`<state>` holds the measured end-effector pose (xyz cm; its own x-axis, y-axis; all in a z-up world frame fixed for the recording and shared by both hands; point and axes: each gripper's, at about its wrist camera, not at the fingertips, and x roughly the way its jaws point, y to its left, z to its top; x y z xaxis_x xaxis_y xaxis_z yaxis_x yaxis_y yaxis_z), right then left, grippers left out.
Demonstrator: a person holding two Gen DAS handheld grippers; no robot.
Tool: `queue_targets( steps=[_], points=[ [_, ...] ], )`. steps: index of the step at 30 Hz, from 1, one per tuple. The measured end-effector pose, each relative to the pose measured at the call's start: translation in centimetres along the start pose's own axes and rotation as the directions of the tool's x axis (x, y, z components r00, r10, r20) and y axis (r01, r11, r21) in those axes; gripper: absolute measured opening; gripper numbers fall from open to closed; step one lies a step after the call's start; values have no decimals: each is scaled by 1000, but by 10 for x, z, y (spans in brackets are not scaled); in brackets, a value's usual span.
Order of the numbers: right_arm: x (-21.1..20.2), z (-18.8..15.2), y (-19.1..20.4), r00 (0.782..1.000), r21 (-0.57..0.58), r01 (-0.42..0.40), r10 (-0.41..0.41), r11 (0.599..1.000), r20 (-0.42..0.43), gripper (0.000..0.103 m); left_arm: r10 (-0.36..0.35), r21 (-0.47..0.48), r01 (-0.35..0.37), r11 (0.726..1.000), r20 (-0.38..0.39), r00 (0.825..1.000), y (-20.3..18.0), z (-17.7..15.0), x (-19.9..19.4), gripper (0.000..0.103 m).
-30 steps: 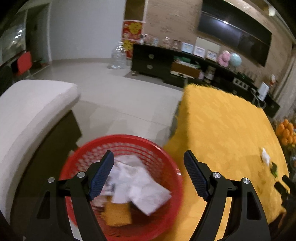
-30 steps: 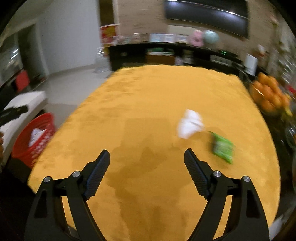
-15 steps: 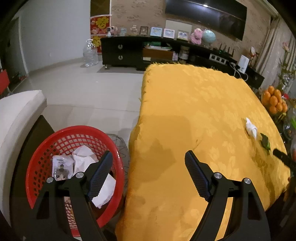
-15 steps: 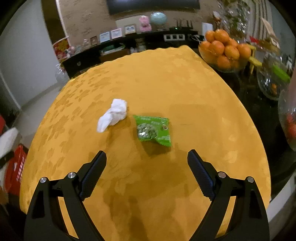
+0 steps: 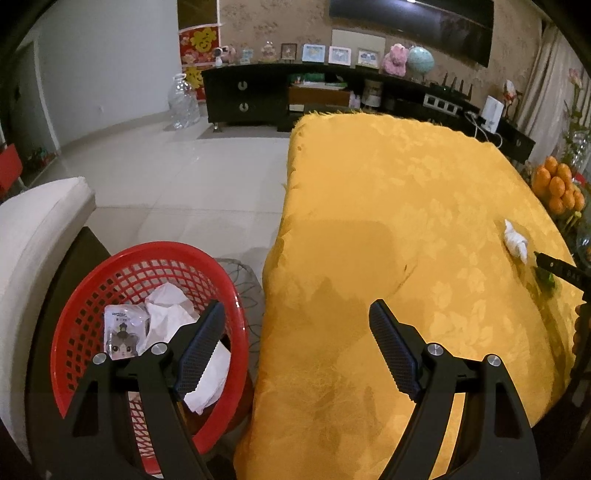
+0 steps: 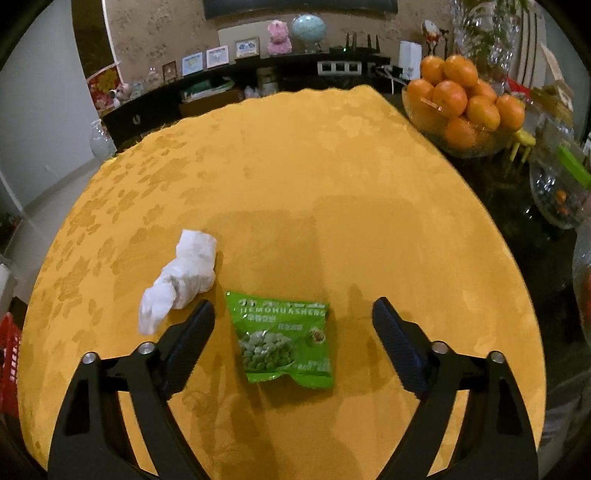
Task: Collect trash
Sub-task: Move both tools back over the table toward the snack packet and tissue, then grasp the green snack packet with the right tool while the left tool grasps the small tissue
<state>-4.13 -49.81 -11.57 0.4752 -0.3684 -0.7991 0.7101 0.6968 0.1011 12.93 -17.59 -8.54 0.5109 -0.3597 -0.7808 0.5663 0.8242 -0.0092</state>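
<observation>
Green snack packet lies between my right tongs, just closing, gripping nothing; left tongs gape empty

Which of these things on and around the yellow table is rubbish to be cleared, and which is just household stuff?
Part of the job:
- green snack packet
- crumpled white tissue
- red basket, already holding paper scraps

Just lying about:
- bowl of oranges
- globe
- pink plush toy
- photo frames

A glass bowl of oranges stands beside the yellow tablecloth.
</observation>
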Motion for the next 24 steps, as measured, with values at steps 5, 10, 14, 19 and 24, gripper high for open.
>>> queue_targets(
  steps=[5,10,14,19,24],
  points=[
    [2,-3,3,1000,-30,9,-9,1000,-14,56,8,34,-8,999,-7,1000,-14,-1,5,77],
    [-5,-4,-5,1000,1,-6,6,1000,-4,46,38,65,-40,997,22,999,-25,-4,5,77],
    [-12,-5,-11,1000,24,-10,10,1000,8,46,37,80,-39,996,29,999,-31,-5,7,77],
    [-21,-1,-15,999,25,17,-18,1000,37,46,9,110,-14,994,49,999,-49,5,8,77],
    [-20,1,-19,1000,44,-12,11,999,22,46,-40,145,36,989,22,999,-85,19,19,77]
  ],
)
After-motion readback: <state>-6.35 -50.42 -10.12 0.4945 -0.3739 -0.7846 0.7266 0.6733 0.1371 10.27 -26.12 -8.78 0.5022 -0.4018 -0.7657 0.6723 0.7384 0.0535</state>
